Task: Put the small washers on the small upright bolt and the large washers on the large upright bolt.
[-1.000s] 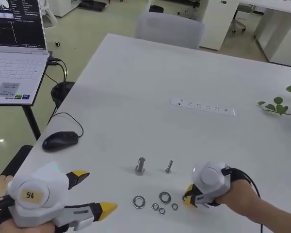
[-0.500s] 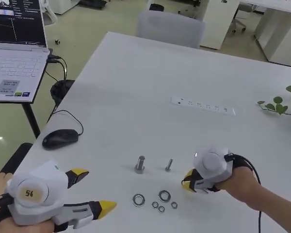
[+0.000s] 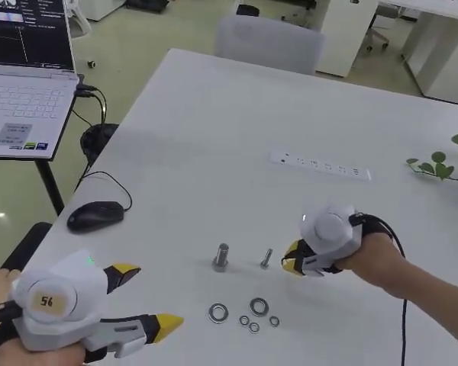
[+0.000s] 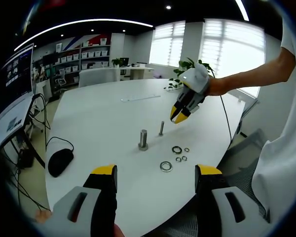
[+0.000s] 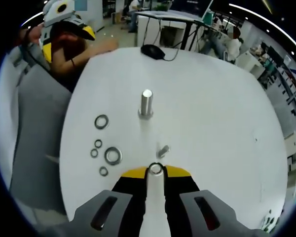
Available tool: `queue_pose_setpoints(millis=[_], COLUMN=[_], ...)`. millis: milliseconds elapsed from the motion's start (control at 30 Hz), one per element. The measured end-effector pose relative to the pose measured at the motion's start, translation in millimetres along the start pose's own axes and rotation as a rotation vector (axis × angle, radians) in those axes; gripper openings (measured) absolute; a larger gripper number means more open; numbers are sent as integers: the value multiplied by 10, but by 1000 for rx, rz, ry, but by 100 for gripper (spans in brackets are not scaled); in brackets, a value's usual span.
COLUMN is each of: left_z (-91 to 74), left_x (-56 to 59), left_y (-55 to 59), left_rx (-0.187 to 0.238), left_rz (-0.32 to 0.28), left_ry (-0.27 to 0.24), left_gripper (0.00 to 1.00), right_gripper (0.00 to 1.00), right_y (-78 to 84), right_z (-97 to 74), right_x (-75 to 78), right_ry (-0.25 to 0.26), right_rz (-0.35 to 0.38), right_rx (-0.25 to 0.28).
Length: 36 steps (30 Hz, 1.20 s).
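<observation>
Barely started tbh, nothing's on the small bolt (image 5: 163, 150) or the large bolt (image 5: 146, 106) yet: right claw (image 5: 155, 173) is pinching one small washer (image 5: 155, 166) just beside the small one, left claw (image 4: 156, 170) is spread wide holding nothing, and two large washers (image 3: 218, 313) plus three small washers (image 3: 253, 329) lie loose on the bench (image 3: 214, 152).
</observation>
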State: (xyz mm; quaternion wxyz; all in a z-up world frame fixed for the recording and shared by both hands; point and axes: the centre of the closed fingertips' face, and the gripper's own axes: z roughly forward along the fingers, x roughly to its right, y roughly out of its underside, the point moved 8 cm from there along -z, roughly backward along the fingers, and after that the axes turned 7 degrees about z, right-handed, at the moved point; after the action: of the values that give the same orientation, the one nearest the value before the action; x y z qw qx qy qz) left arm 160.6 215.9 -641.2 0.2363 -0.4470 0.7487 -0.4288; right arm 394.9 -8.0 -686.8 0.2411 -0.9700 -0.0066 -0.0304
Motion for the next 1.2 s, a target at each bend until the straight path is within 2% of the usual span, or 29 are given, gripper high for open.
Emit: queue_pose_setpoints(millis=[167,500,1200], left_z=[0,-4,-20], left_x=[10,26,5], left_y=[8,6,0], left_rx=[-2,-6,-2], left_rz=[0,2,0], left_ry=[2,0,-10], left_gripper=[63,63,63], right_gripper=[14,14,14], right_y=[-95,-231,-259], right_z=[16,102,225], right_x=[100,140,146], right_ry=[-16,-39,-63], right_rz=[-17,-67,-114], right_rx=[4,-15,-78])
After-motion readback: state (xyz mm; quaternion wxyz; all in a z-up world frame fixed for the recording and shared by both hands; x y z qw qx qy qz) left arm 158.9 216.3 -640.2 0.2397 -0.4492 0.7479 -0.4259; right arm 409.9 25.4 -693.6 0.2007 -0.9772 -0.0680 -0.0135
